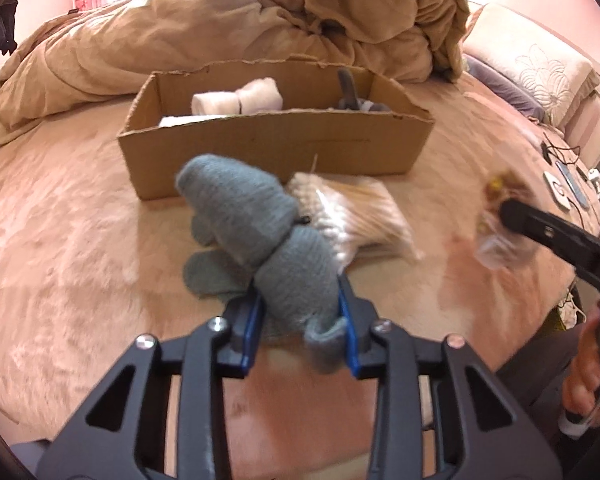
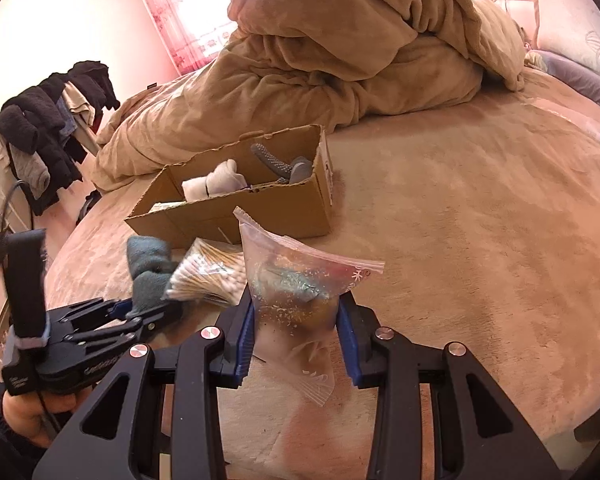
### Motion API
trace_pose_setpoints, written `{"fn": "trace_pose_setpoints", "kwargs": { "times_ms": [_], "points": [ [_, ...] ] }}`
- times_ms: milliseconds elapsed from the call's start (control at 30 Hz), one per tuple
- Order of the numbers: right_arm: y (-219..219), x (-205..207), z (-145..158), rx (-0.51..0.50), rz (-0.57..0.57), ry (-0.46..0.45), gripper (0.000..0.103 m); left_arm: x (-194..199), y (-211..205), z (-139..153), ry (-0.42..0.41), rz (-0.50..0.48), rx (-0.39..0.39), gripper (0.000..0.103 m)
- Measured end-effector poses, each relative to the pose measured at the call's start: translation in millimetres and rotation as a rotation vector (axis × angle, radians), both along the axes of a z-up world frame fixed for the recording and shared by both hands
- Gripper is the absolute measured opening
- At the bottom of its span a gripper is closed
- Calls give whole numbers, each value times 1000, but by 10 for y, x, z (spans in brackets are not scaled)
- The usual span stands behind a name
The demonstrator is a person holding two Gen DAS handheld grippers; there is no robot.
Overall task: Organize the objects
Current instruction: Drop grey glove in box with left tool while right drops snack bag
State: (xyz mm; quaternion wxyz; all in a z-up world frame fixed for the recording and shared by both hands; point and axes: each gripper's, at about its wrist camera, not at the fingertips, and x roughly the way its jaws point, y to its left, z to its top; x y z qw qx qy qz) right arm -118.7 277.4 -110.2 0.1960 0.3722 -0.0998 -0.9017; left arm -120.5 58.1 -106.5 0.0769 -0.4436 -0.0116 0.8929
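My left gripper (image 1: 302, 320) is shut on a pair of grey knitted gloves (image 1: 252, 224), held just above the bed; the gloves also show in the right wrist view (image 2: 148, 272). My right gripper (image 2: 296, 320) is shut on a clear zip bag (image 2: 296, 276) with glittery contents, lifted off the bed; it shows blurred in the left wrist view (image 1: 496, 220). A bag of cotton swabs (image 1: 356, 216) lies on the bed behind the gloves, in front of an open cardboard box (image 1: 276, 148). The box holds rolled white socks (image 1: 236, 98) and a grey item (image 2: 288, 166).
A crumpled tan duvet (image 1: 260, 20) is heaped behind the box. Pillows (image 1: 540, 68) lie at the right. Phones and cables (image 1: 568, 184) sit at the bed's right edge. Clothes hang on a rack (image 2: 44, 128) left of the bed.
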Motion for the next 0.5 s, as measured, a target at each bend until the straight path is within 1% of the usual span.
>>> {"fn": "trace_pose_setpoints", "kwargs": {
  "times_ms": [133, 267, 367, 500],
  "points": [
    [-12, 3, -2, -7, 0, -2, 38, 230, -41, 151, 16, 0, 9, 34],
    [-34, 8, 15, -9, 4, -3, 38, 360, -74, 315, 36, 0, 21, 34],
    [-84, 46, 64, -13, 14, -3, 38, 406, -100, 442, 52, -1, 35, 34],
    [-157, 103, 224, -5, 23, 14, 38, 405, -154, 614, 77, 3, 62, 34]
  ]
}}
